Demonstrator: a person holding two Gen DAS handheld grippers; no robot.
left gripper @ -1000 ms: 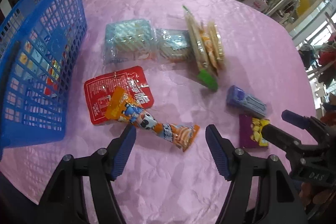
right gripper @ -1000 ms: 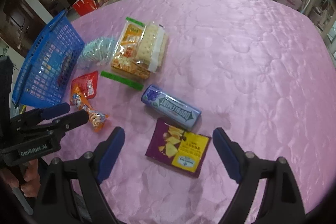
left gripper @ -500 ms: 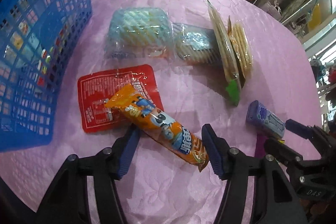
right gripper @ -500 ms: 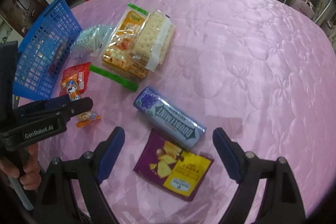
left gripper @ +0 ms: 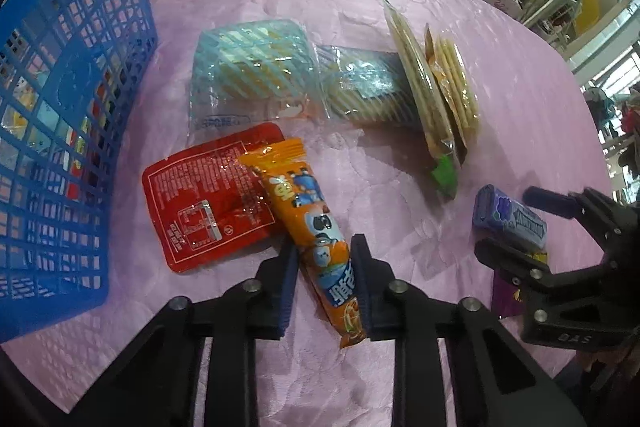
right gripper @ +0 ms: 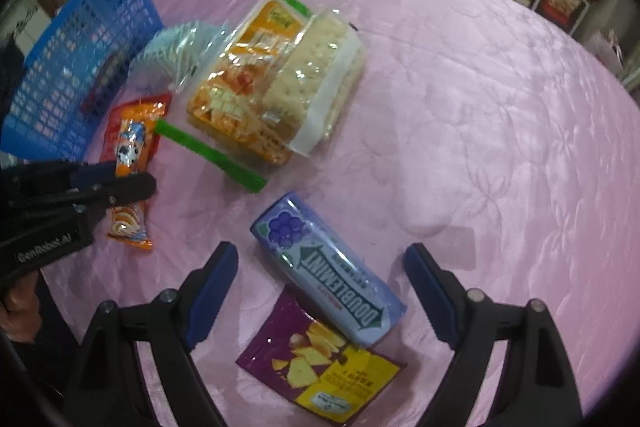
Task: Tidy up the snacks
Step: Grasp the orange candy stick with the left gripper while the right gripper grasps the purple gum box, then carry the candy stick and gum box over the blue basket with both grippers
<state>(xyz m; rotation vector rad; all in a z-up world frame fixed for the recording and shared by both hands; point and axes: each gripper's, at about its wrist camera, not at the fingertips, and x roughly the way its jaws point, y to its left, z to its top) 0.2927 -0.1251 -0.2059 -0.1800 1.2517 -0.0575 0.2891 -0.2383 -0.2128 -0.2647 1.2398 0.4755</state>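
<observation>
An orange snack stick (left gripper: 304, 203) lies partly on a flat red packet (left gripper: 208, 195). My left gripper (left gripper: 324, 247) is closing on the stick's lower half, and both blue pads touch its sides. The right wrist view shows the same grip (right gripper: 132, 179) at the left edge. My right gripper (right gripper: 322, 255) points down over a purple Doublemint gum pack (right gripper: 328, 267). Its jaws stand wide and are closing slightly, with the pack between them untouched. A purple and yellow chip packet (right gripper: 324, 371) lies under the pack's near end.
A blue mesh basket (left gripper: 60, 107) with several small items stands at the left on the pink tablecloth (right gripper: 480, 107). Light blue wafer packs (left gripper: 252, 67) and cracker bags with a green clip (right gripper: 280, 87) lie in the middle. A hand (right gripper: 16, 307) holds the left gripper.
The left jaws have narrowed from wide open onto the orange stick, which turned between them. The right gripper moved down and rolled, now straddling the gum pack.
</observation>
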